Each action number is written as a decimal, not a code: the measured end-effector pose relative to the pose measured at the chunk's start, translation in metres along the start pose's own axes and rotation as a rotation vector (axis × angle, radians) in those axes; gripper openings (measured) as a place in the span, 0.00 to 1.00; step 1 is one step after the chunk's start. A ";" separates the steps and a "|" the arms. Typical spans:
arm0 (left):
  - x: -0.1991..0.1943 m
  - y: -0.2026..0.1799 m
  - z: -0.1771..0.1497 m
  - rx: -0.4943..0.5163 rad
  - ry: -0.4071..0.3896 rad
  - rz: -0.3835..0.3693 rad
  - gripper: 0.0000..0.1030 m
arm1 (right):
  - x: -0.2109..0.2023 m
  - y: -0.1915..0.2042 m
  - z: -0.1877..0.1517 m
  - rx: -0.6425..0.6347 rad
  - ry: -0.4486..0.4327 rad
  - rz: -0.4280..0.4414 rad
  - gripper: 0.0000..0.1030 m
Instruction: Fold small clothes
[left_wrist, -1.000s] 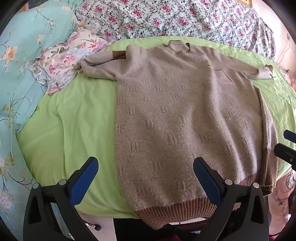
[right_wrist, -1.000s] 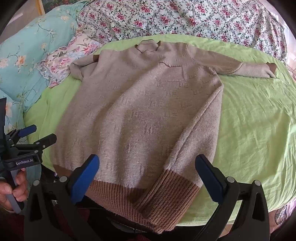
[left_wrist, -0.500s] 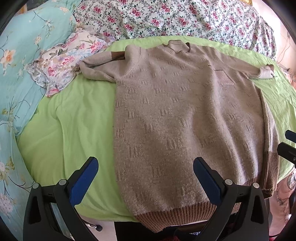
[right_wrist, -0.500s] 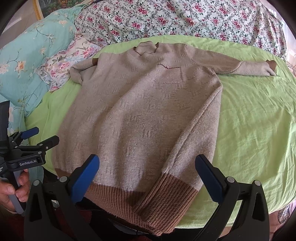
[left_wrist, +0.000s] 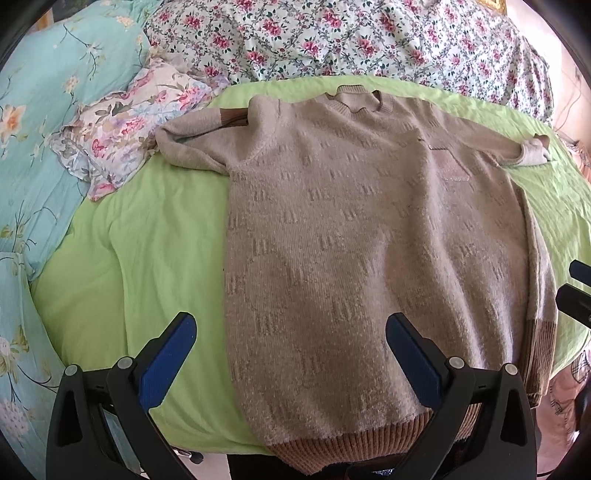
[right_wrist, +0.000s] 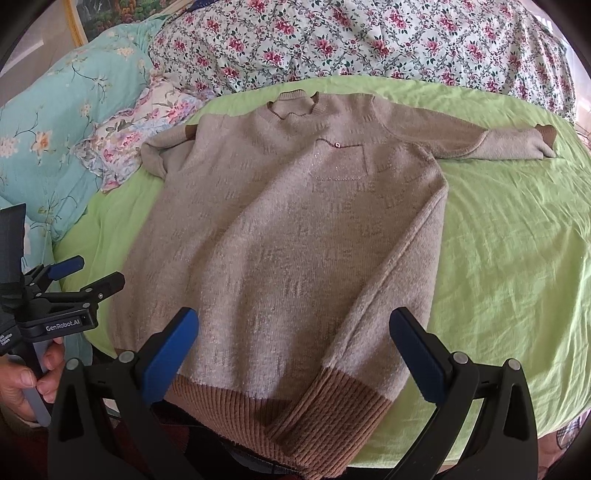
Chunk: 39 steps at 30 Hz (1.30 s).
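A beige knit sweater (left_wrist: 362, 236) with a brown ribbed hem lies flat, front up, on a green sheet (left_wrist: 140, 258); it also shows in the right wrist view (right_wrist: 295, 236). Its right side is folded in along the body, brown band at the hem (right_wrist: 332, 406). One sleeve (right_wrist: 498, 144) stretches out to the right; the other (left_wrist: 192, 147) is bunched at the left. My left gripper (left_wrist: 290, 354) is open and empty above the hem's left part. My right gripper (right_wrist: 293, 350) is open and empty above the hem.
Floral bedding (left_wrist: 332, 40) lies behind the sweater, a teal quilt (left_wrist: 40, 129) and a small floral pillow (left_wrist: 122, 133) at the left. The green sheet (right_wrist: 517, 258) spreads to the right. The left gripper and a hand (right_wrist: 59, 314) show at the right wrist view's left edge.
Both cameras have pulled back and risen slightly, so the sweater sits a little lower and smaller. The sweater has not moved. Both grippers stay open.
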<state>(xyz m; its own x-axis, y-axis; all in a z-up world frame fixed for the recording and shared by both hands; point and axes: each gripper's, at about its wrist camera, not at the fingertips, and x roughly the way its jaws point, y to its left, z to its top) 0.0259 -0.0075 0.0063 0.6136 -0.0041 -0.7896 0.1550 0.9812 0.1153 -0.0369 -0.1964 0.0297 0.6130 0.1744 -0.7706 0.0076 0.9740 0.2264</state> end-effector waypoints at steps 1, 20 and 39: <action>0.000 0.000 0.001 0.000 0.000 0.001 1.00 | 0.000 0.000 0.001 0.003 -0.005 0.006 1.00; 0.014 -0.002 0.012 0.000 0.027 -0.025 1.00 | 0.009 -0.015 0.012 0.050 0.025 -0.008 1.00; 0.038 0.006 0.065 -0.040 0.023 -0.026 1.00 | -0.011 -0.132 0.081 0.194 -0.156 -0.123 0.99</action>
<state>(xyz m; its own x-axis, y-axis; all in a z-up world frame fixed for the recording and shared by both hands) 0.0999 -0.0144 0.0161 0.5916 -0.0253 -0.8059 0.1390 0.9878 0.0710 0.0193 -0.3386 0.0569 0.7126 0.0176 -0.7013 0.2311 0.9380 0.2583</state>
